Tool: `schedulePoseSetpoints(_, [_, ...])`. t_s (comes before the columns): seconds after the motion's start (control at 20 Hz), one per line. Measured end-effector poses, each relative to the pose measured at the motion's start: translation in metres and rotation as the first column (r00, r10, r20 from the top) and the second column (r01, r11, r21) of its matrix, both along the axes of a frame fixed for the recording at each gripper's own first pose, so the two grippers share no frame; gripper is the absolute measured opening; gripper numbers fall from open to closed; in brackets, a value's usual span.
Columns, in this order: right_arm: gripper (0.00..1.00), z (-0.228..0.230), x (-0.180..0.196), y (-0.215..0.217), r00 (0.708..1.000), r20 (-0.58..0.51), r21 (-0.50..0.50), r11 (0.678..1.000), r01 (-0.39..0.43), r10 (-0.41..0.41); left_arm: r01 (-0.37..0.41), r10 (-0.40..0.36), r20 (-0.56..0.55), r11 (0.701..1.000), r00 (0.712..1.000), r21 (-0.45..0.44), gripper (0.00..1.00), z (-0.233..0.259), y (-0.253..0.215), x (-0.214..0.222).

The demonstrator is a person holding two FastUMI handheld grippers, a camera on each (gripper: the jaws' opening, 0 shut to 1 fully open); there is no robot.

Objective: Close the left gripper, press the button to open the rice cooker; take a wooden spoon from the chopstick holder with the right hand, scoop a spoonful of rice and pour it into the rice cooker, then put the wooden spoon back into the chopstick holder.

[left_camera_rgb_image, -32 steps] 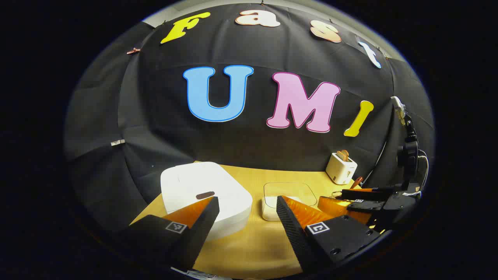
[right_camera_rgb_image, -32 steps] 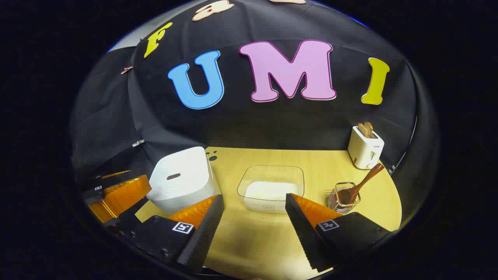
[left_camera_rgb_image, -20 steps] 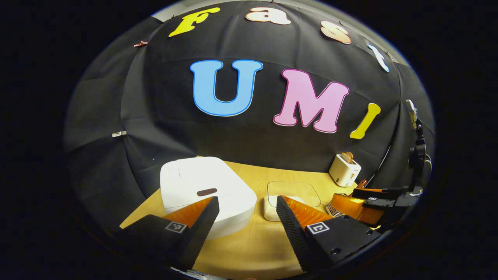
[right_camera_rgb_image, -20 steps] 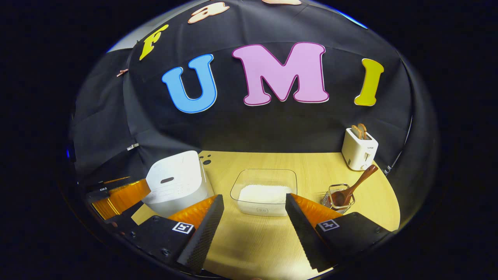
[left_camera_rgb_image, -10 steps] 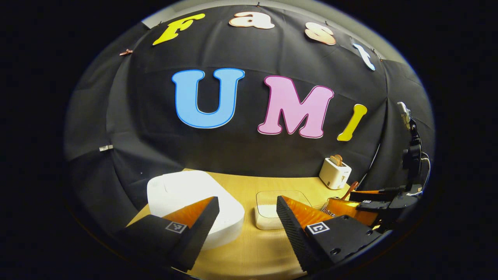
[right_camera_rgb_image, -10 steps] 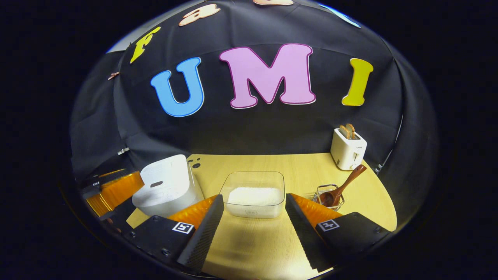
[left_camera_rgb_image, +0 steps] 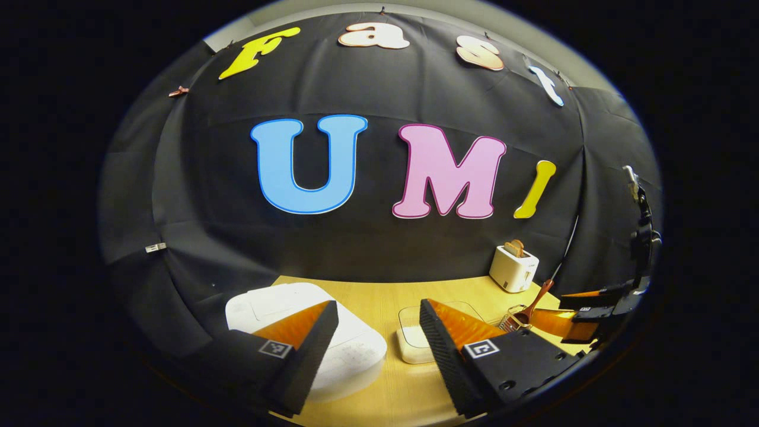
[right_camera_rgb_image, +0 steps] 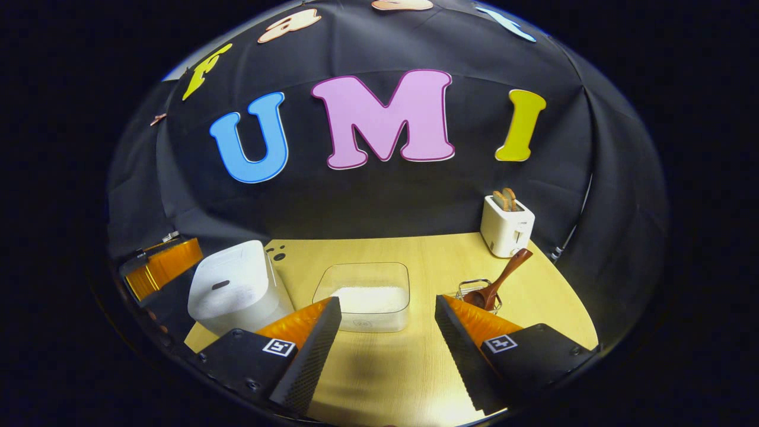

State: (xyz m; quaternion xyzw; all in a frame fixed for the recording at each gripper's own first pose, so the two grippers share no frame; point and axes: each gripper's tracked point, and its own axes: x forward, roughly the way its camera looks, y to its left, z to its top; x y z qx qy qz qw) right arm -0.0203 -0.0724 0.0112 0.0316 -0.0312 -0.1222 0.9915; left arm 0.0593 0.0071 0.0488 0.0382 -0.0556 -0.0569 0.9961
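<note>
Across the booth, largest first:

Worktop: pale yellow wooden worktop (right_camera_rgb_image: 415, 367) carries every item, with the black cloth wall behind it.

Rice cooker: white rounded-square rice cooker (right_camera_rgb_image: 234, 290) stands at the worktop's left side with its lid down; a small dark oval button shows on its top. From the left gripper view the rice cooker (left_camera_rgb_image: 350, 353) lies just beyond that view's left finger.

Rice container: clear square plastic container (right_camera_rgb_image: 364, 293) with white rice in its bottom sits mid-worktop, to the right of the cooker and apart from it.

Left tongs: left tongs (left_camera_rgb_image: 378, 341) hang spread wide above the cooker's near edge, nothing between the fingers. In the right gripper view they appear at the far left, behind the cooker (right_camera_rgb_image: 160, 267).

Right tongs: right tongs (right_camera_rgb_image: 388, 347) are spread wide and empty, low over the worktop in front of the rice container. In the left gripper view they appear at the far right (left_camera_rgb_image: 584, 308).

Toaster: white two-slot toaster (right_camera_rgb_image: 506, 225) with two bread slices stands at the back right.

Chopstick holder: small clear chopstick holder with metal wire (right_camera_rgb_image: 474, 290) sits right of the container.

Wooden spoon: brown wooden spoon (right_camera_rgb_image: 501, 281) rests bowl-down in the holder, handle leaning up to the right.
</note>
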Motion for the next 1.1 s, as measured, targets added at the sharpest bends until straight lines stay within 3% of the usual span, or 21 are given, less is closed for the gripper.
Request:
schedulePoseSetpoints(0.15, [0.99,-0.004,-0.008,-0.013,0.999,-0.003,0.024,0.999,0.047,-0.047,0.015,-0.015,-0.004,1.0,1.0,-0.02,0.71,0.007,0.011,0.011])
schedulePoseSetpoints(0.35, [0.99,-0.009,-0.019,-0.026,0.994,-0.008,0.048,0.993,0.106,-0.106,-0.039,0.038,-0.025,0.998,0.999,-0.046,0.21,0.008,0.04,0.028])
schedulePoseSetpoints(0.45, [0.99,-0.013,-0.024,-0.031,0.992,-0.013,0.051,0.991,0.128,-0.127,-0.069,0.065,-0.065,0.996,0.996,-0.065,0.09,-0.001,0.056,0.039])
schedulePoseSetpoints(0.55, [0.99,-0.018,-0.03,-0.036,0.989,-0.024,0.057,0.988,0.146,-0.145,-0.065,0.051,-0.143,0.993,0.988,-0.102,0.05,-0.02,0.064,0.048])
schedulePoseSetpoints(0.75, [0.99,-0.03,-0.037,-0.042,0.984,-0.047,0.078,0.981,0.177,-0.173,-0.141,0.087,-0.299,0.976,0.95,-0.164,0.05,-0.062,0.094,0.071])
schedulePoseSetpoints(0.85, [0.99,-0.035,-0.04,-0.046,0.981,-0.058,0.086,0.978,0.19,-0.186,-0.165,0.102,-0.358,0.975,0.928,-0.15,0.05,-0.081,0.103,0.078])
schedulePoseSetpoints(1.1, [0.99,-0.045,-0.041,-0.049,0.977,-0.088,0.105,0.974,0.201,-0.193,-0.173,0.101,-0.402,0.974,0.91,-0.146,0.05,-0.1,0.103,0.087])
